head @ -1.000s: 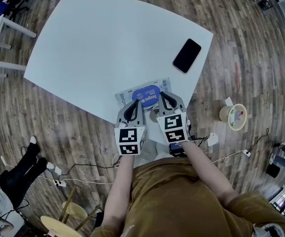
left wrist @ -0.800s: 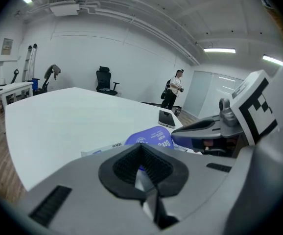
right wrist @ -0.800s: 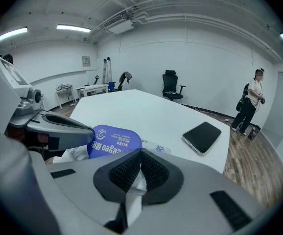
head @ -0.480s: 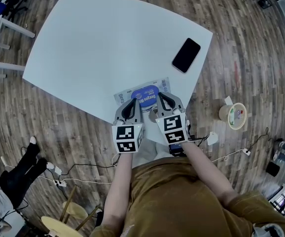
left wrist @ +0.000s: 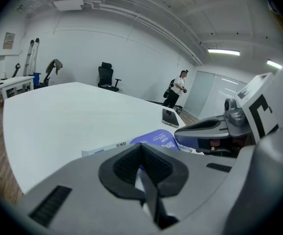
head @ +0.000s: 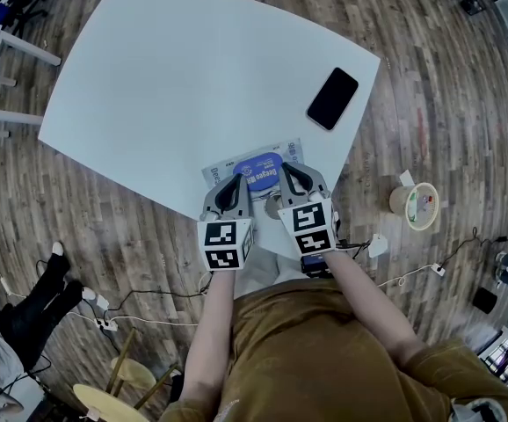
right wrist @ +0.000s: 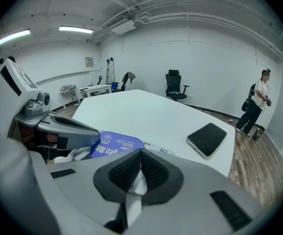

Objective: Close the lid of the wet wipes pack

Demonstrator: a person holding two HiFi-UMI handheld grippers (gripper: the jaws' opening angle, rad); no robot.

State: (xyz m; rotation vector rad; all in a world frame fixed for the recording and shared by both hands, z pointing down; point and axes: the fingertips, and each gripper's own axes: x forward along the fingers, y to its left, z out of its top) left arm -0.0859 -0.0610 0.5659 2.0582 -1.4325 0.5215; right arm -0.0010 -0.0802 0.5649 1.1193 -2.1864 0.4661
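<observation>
The wet wipes pack (head: 223,167) lies at the near edge of the white table (head: 175,77); its blue oval lid (head: 258,169) faces up. That lid (left wrist: 157,139) (right wrist: 116,145) shows just beyond both sets of jaws. My left gripper (head: 235,181) is shut over the pack's near left part, with nothing between its pads (left wrist: 131,163). My right gripper (head: 288,172) is shut over the near right part, pads (right wrist: 153,170) together. A pale round patch (head: 274,203) sits between the two grippers. Whether the lid is latched I cannot tell.
A black phone (head: 332,98) lies near the table's right edge, also seen past my right jaws (right wrist: 206,138). On the wooden floor a tape roll (head: 417,207) sits at the right, with cables and a stool (head: 113,394) nearby. A person (right wrist: 256,106) stands far off; an office chair (left wrist: 106,77) stands behind the table.
My left gripper has crept slightly left and toward the table. The right gripper, pack and phone stay where they were.
</observation>
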